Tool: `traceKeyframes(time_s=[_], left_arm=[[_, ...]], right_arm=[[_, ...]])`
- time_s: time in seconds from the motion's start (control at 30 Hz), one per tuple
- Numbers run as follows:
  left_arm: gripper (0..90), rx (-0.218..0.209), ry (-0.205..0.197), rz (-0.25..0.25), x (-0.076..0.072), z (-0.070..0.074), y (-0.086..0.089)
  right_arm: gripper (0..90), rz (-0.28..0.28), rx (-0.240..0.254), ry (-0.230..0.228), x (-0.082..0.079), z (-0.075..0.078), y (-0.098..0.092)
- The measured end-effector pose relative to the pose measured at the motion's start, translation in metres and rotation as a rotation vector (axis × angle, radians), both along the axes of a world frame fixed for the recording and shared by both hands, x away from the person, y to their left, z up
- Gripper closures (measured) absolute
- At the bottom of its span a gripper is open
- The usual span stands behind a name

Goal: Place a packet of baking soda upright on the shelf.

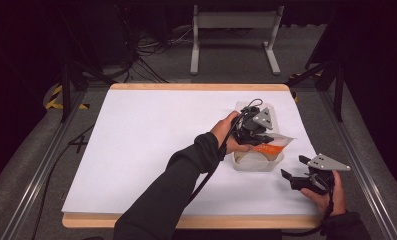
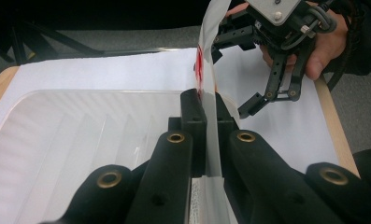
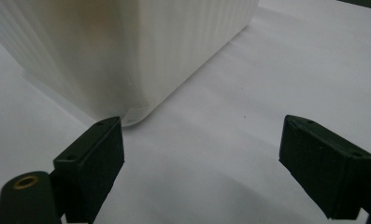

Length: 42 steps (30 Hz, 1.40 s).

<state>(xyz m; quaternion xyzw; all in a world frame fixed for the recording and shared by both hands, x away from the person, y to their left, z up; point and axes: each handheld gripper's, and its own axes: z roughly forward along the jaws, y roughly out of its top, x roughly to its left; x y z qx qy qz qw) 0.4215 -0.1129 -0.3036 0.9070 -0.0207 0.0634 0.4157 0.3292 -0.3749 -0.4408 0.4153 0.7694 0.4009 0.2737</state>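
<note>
Left tool [image 2: 206, 109] clamps a white packet [image 2: 210, 70] over the clear tub [image 1: 258, 162], centre-right; right tool [image 3: 202, 154] gapes empty, lower right.

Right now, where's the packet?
High view, right half of the table: the packet is clamped in the left gripper, over the clear plastic tub.

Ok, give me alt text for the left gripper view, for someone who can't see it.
The left gripper is shut on a thin white packet with a red mark, held upright over a clear ribbed plastic container. Beyond it, the right gripper hangs open in a hand above the white table cover.
</note>
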Motion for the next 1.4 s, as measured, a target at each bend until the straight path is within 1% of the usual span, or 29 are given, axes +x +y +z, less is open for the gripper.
traceKeyframes(time_s=[0.17, 0.23, 0.5, 0.7, 0.8, 0.93, 1.0, 1.17, 1.27, 1.37, 1.4], left_arm=[[89.7, 0.001, 0.004, 0.003, 0.000, -0.001, 0.001], [89.7, 0.006, -0.004, -0.001, 0.000, 0.000, 0.001], [89.5, 0.008, -0.011, 0.000, -0.002, 0.001, 0.001], [89.2, 0.031, -0.031, -0.006, -0.005, 0.005, 0.003], [88.9, 0.040, -0.029, -0.004, -0.006, 0.008, 0.005], [88.8, 0.038, -0.034, -0.007, -0.007, 0.012, 0.007], [88.7, 0.038, -0.029, -0.006, -0.007, 0.015, 0.010], [88.2, 0.039, -0.037, -0.002, -0.007, 0.021, 0.017], [87.7, 0.027, -0.037, 0.003, -0.007, 0.024, 0.022], [87.2, 0.026, -0.041, 0.013, -0.007, 0.027, 0.029], [87.0, 0.023, -0.037, 0.015, -0.007, 0.027, 0.031]], right_arm=[[14.7, 0.002, 0.001, -0.002, 0.000, 0.000, 0.000], [14.7, 0.001, 0.001, -0.001, 0.000, 0.000, 0.000], [14.7, 0.003, 0.001, -0.002, 0.000, 0.000, 0.000], [14.7, 0.005, 0.005, -0.004, -0.001, 0.000, 0.000], [14.7, 0.005, 0.009, -0.005, -0.001, 0.001, -0.001], [14.8, 0.006, 0.009, -0.009, -0.001, 0.001, -0.001], [14.8, 0.004, 0.009, -0.010, -0.001, 0.001, -0.001], [15.0, 0.005, 0.009, -0.012, -0.001, 0.001, -0.001], [15.0, 0.005, 0.010, -0.012, -0.001, 0.001, -0.001], [15.0, 0.006, 0.008, -0.013, -0.002, 0.001, -0.001], [15.0, 0.006, 0.008, -0.013, -0.002, 0.001, -0.001]])
